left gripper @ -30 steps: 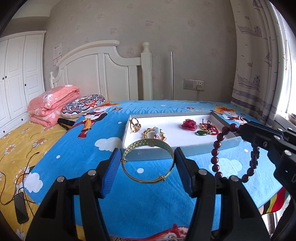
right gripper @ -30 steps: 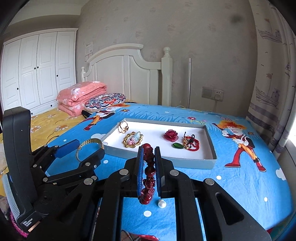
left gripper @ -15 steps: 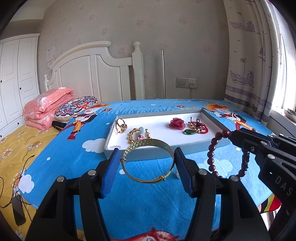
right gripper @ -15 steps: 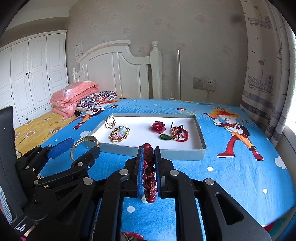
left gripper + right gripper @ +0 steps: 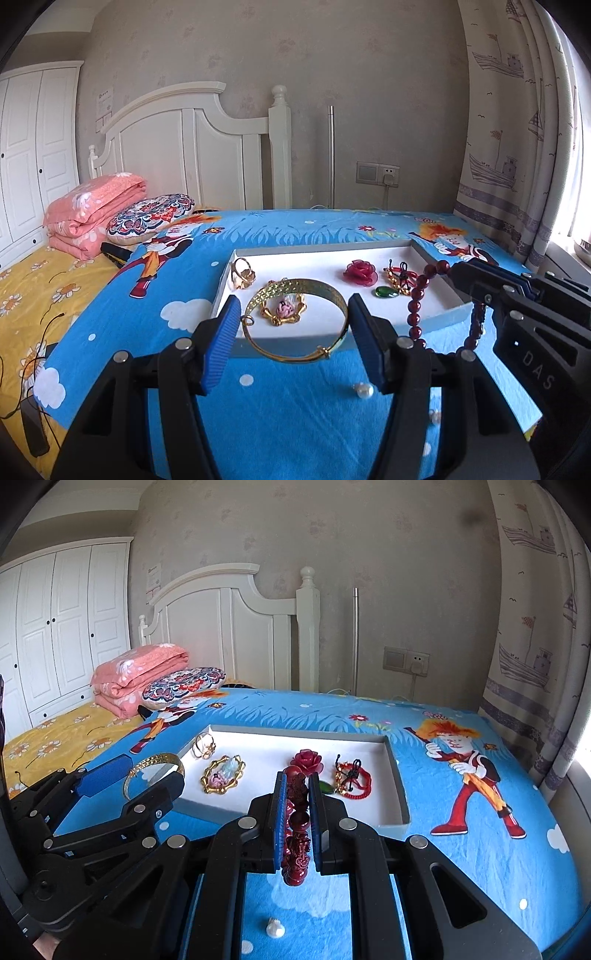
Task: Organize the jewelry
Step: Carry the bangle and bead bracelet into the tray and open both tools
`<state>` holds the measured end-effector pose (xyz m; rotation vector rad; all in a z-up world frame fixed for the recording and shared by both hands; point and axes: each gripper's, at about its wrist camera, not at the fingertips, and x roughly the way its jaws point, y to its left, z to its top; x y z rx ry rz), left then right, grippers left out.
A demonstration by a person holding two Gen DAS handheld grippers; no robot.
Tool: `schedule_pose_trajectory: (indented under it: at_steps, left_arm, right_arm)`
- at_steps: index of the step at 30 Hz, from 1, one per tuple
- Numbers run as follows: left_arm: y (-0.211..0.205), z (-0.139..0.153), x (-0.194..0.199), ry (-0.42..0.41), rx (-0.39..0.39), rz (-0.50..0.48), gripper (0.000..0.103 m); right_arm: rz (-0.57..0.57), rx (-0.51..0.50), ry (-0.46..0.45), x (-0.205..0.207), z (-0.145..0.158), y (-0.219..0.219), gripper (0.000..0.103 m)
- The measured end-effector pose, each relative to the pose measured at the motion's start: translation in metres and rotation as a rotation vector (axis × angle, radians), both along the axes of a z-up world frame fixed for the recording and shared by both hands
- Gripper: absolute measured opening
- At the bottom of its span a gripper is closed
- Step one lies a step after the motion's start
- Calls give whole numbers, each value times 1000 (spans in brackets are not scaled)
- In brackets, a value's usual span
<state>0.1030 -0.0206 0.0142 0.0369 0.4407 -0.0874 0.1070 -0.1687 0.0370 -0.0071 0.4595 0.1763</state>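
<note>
My left gripper (image 5: 293,301) is shut on a gold bangle (image 5: 295,360), which hangs level over the near left part of the white tray (image 5: 436,325). To its right, my right gripper (image 5: 298,779) is shut on a dark red bead bracelet (image 5: 295,849). Its loop (image 5: 415,306) dangles over the tray's near right wall. Inside the tray lie a gold ring (image 5: 242,275), a gold-framed pendant (image 5: 222,775), a red rose (image 5: 307,758), a green stone (image 5: 386,292) and a red cord bracelet (image 5: 352,775).
The tray rests on a blue cartoon bedsheet (image 5: 461,849). Loose pearls (image 5: 364,389) lie on the sheet in front of the tray. A folded pink quilt (image 5: 92,206) and a patterned pillow (image 5: 151,218) sit far left by the white headboard (image 5: 192,147). Curtains (image 5: 517,147) hang on the right.
Both grippers have moved forward toward the tray. The bangle was in front of the near wall and now hangs over the tray. Both grips are unchanged.
</note>
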Motion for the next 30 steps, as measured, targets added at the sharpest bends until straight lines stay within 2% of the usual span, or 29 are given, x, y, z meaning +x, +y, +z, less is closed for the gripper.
schedule_pose_trajectory:
  at_steps: [5,8,16,26,29,30]
  left_arm:
    - [1,14,50,34,-31,17,58]
    - [-1,17,78,37,-13,43,58]
    - [-3,2,143,110,14,84,58]
    - [-9,-22,179,194,73,100,58]
    - [-9,-21,178,212,66,87,59]
    - [-10,-20,176,212,71,81,62]
  right_arm:
    - [-13,2,12,41,13,-2,12]
    - [-23,0,33,66,14,-4,12]
    - [-52,-72,103,120,-5,1,12]
    - [-69,-131,192,149,-28,5,12]
    - [-68,-130,190,145,-24,4,15]
    - [-63,-127,188,141,-22,3,21]
